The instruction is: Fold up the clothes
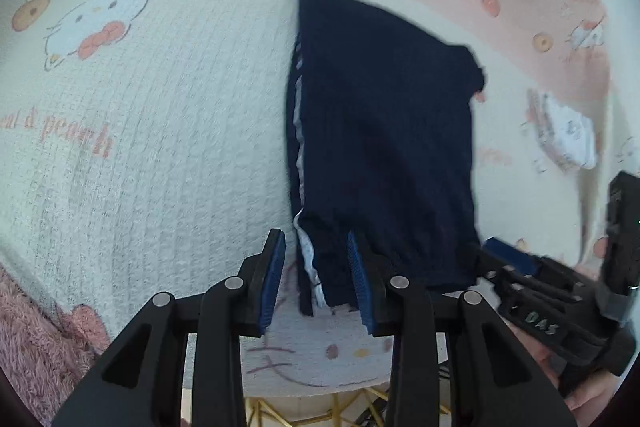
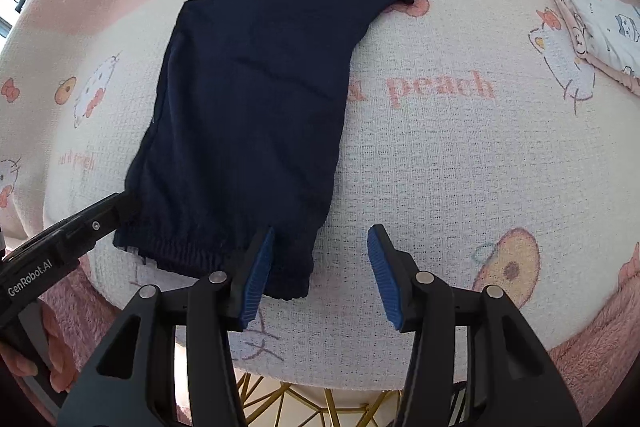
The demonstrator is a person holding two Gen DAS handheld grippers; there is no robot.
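- Navy trousers (image 2: 248, 99) lying on the cream-and-pink cat-print blanket (image 2: 440, 155), already doubled lengthwise, one leg seemingly stacked on the other.
- Elastic cuffs near the cameras, close to the blanket's front edge; waist end far off, toward the pink border.
- White side stripe (image 1: 299, 131) peeking out along one long edge in the left wrist view.
- Left gripper (image 1: 316, 275) straddling the striped corner of the cuff end, jaws narrowly parted with cloth between them; pads not clearly pressing, so no firm grip to report.
- Right gripper (image 2: 320, 275) at the opposite cuff corner, jaws moderately wide, left pad over the fabric edge, right pad over bare blanket; nothing clamped.
- Folded pale garment (image 2: 600, 27) with small prints set aside at the far right of the blanket, probably an item already finished.
- Judged progress: first fold of the trousers done, roughly midway for this piece.
- Left to do, by the look of it: pinch both cuff corners, carry them up to the waist for a half or third fold, smooth, then set the bundle beside the pale one.
- Gold wire table legs (image 2: 280, 403) visible beneath the front edge.
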